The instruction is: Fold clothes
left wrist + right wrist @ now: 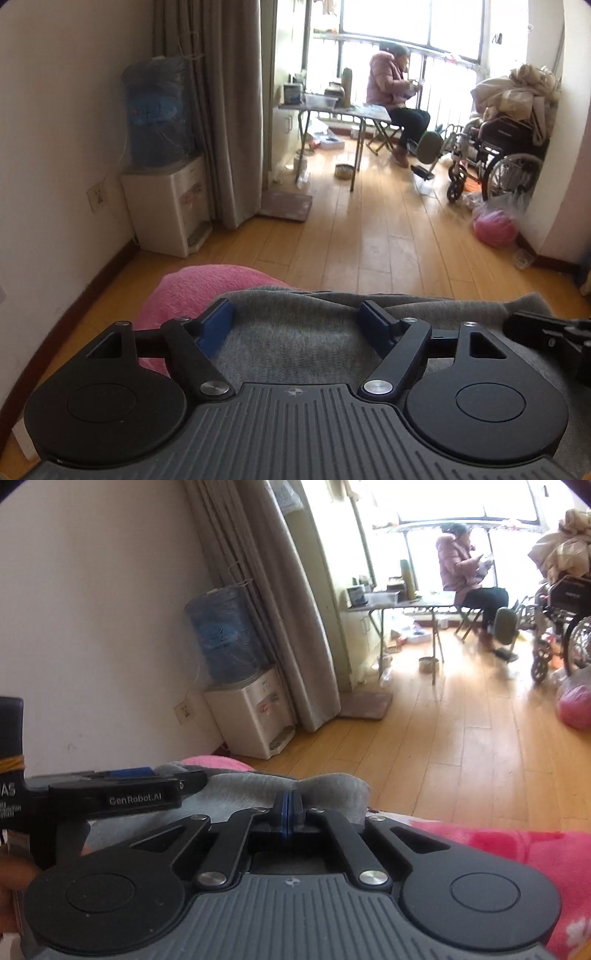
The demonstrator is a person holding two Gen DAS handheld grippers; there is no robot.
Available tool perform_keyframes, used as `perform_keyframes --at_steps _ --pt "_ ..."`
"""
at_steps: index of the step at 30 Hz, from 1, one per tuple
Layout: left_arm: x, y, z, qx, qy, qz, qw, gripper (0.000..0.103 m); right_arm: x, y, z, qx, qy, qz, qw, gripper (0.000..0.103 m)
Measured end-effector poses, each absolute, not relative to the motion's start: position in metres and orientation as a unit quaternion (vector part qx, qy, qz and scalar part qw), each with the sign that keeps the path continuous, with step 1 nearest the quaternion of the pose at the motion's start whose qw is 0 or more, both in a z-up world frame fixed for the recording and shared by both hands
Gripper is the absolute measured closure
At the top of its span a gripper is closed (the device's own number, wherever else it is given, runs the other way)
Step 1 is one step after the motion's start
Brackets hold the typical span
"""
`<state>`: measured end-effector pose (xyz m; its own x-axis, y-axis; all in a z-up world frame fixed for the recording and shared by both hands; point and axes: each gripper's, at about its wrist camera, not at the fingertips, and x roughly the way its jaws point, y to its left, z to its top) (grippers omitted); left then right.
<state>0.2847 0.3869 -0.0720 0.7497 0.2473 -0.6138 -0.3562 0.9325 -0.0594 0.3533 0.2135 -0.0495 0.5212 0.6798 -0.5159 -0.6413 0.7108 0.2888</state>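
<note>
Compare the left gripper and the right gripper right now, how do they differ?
The left gripper has its jaws spread wide with nothing pinched; the right gripper is shut, blue pads together. The left hovers over the flat grey garment; the right pinches a bunched fold of it. Both are black with blue pads.

White walls [55, 129] met a wooden plank floor [369, 240]. A water dispenser [166, 206] stood beside grey curtains [229, 110]. Daylight entered through a barred window [406, 37]; a wheelchair [495, 162] was parked nearby.

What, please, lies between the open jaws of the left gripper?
In the left wrist view, only the grey garment lies between the left gripper's open jaws; its pads do not press on it.
</note>
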Motion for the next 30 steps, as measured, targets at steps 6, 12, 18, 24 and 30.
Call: perform_keyframes --at_steps 6,12,18,24,30 --pt "0.273 0.386 -0.059 -0.098 0.309 0.16 0.932 0.02 0.332 0.174 -0.032 0.05 0.33 0.368 0.868 0.103" --pt "0.234 0.407 -0.028 -0.156 0.27 0.165 0.936 0.019 0.326 0.139 0.012 0.084 0.321 0.396 0.856 0.102" --pt "0.168 0.39 -0.005 -0.13 0.272 0.107 0.948 0.019 0.279 0.117 0.041 0.028 0.311 0.432 0.846 0.102" --pt "0.138 0.362 -0.03 -0.046 0.316 0.099 0.943 0.019 0.219 0.119 0.019 -0.057 0.309 0.479 0.82 0.102" --pt "0.136 0.38 -0.037 -0.079 0.335 0.173 0.923 0.019 0.217 0.145 0.001 -0.091 0.326 0.44 0.832 0.102"
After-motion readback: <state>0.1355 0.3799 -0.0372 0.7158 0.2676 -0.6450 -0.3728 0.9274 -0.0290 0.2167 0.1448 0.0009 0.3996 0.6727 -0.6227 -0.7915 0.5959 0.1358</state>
